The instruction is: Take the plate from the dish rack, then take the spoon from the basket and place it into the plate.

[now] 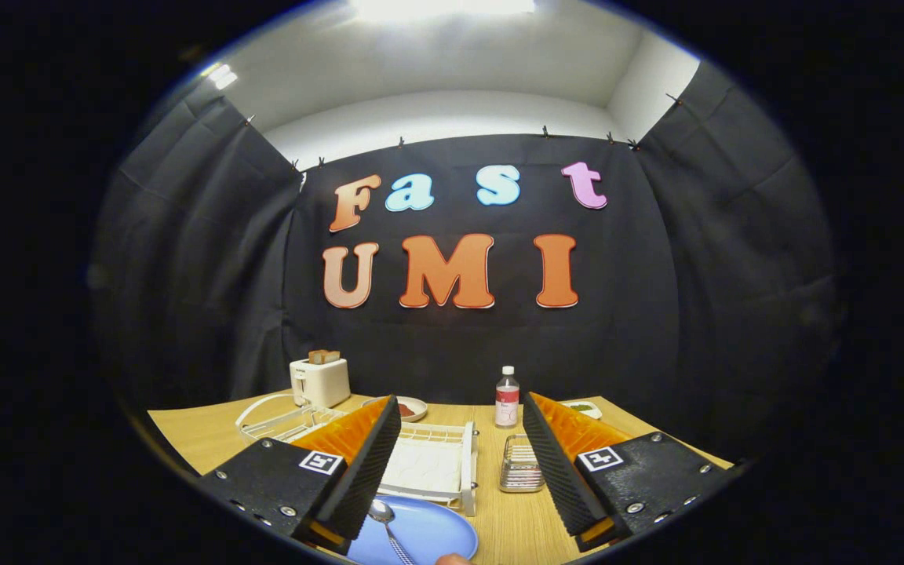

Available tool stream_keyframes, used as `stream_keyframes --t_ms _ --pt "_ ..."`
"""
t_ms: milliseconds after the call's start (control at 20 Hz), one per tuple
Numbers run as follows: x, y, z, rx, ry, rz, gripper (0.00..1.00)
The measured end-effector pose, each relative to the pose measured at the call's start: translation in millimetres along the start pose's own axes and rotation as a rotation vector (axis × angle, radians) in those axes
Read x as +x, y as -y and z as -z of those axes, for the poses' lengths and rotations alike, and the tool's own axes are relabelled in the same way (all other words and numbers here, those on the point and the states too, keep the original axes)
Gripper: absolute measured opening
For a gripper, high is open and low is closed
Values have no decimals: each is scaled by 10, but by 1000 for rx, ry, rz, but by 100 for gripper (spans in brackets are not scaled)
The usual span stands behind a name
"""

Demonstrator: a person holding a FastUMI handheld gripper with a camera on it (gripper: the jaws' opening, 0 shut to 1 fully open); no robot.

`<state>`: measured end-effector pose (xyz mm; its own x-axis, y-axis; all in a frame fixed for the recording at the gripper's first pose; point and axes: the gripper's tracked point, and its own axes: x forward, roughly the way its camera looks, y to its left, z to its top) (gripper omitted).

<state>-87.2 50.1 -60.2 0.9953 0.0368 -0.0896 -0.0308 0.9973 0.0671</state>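
Spoon (386,524) lies on plate (428,535) before our gripper (460,463), jaws wide and empty. We judge it light, stiff, slippery; grip mid-handle.

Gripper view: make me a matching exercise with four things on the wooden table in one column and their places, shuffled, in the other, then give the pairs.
Things:
1. metal spoon
2. white toaster
3. clear plastic bottle with a white cap
4. small metal wire basket

Places:
A. at the table's far edge, beyond the basket
B. lying on the blue round plate
C. just ahead of the open fingers, beside the white dish rack
D. far corner, by the black cloth

Pairs: 1-B, 2-D, 3-A, 4-C
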Motion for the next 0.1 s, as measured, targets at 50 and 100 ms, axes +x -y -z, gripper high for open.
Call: stream_keyframes --t_ms 50,100 --pt "-8 5 -16 9 9 -2 93" --pt "-8 14 -13 15 14 -1 93"
